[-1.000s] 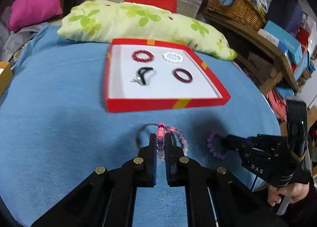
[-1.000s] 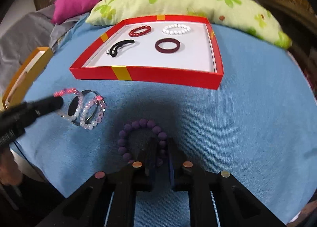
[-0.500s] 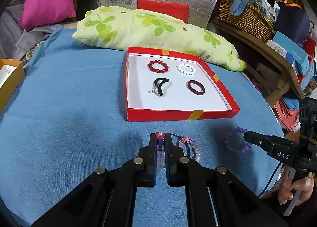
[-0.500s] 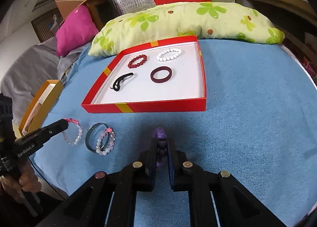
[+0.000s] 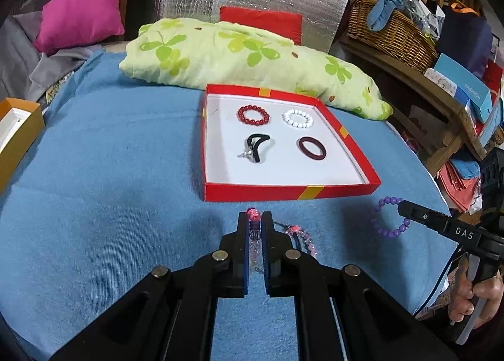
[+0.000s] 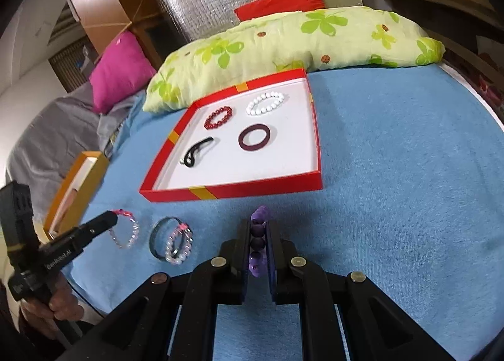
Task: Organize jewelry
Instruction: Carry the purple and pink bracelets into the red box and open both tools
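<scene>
My left gripper (image 5: pixel 255 219) is clamped on a pink and clear beaded bracelet (image 5: pixel 254 228), its glassy round beads pinched between the flat black pads and hanging just off the blue terry cloth (image 5: pixel 110 188). My right gripper (image 6: pixel 259 228) is clamped on a purple beaded bracelet (image 6: pixel 259 236); in the left wrist view its matte round beads form a loop dangling from the tip, near the cloth's right edge.

On the cloth between the 2 grippers, close to its near edge, lie a dark smooth bangle (image 6: pixel 156 239) and a pale pink pearly bracelet (image 6: pixel 179 246) overlapping it.

The red cardboard tray (image 5: pixel 283 192) with yellow tape strips sits further back, just in front of a soft green clover-print pillow (image 5: pixel 236 55). On its white floor lie 4 pieces, well apart: a glossy red bead bracelet (image 5: pixel 253 114) toward the far left corner, a white bead bracelet (image 5: pixel 297 118) toward the far right, a black hair tie (image 5: pixel 255 148) with a small metal charm nearer left, and a smooth dark maroon bangle (image 5: pixel 312 148) nearer right.

An open orange box (image 5: pixel 19 137) rests at the cloth's left edge.
</scene>
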Motion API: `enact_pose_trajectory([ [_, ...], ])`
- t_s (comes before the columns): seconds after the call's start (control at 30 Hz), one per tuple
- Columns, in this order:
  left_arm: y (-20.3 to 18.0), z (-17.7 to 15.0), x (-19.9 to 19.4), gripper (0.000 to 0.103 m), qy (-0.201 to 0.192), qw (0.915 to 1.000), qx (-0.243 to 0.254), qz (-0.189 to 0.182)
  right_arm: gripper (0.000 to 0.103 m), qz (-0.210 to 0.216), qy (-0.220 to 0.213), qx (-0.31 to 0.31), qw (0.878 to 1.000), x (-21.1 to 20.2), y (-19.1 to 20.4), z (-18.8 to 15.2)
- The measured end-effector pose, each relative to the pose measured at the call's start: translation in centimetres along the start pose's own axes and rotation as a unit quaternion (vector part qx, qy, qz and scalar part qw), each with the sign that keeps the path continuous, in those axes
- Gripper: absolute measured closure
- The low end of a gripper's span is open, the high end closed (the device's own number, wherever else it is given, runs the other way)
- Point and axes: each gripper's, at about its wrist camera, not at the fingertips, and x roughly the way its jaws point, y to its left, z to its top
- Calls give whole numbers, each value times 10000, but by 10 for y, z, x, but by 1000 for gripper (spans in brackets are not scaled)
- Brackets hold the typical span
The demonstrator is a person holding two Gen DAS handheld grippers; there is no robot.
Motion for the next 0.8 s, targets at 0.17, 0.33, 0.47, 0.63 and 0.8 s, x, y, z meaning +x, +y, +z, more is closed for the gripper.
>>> enact_pose_trajectory([
  [0.17,-7,3,1,96,-50,9999,61,102,92,99,-119,1,9999,-5,3,3],
  [0.33,-11,5,2,96,-111,9992,153,346,92,159,-120,0,9998,-4,6,4],
  [0.47,-14,8,1,96,-167,9987,159,448,92,211,-162,7,9996,-6,8,7],
  [0.63,-18,11,3,96,-227,9974,240,634,92,276,-233,-14,9993,-6,13,12],
  [0.8,-22,13,4,96,-278,9964,301,742,92,363,-240,-15,9991,-2,20,18],
])
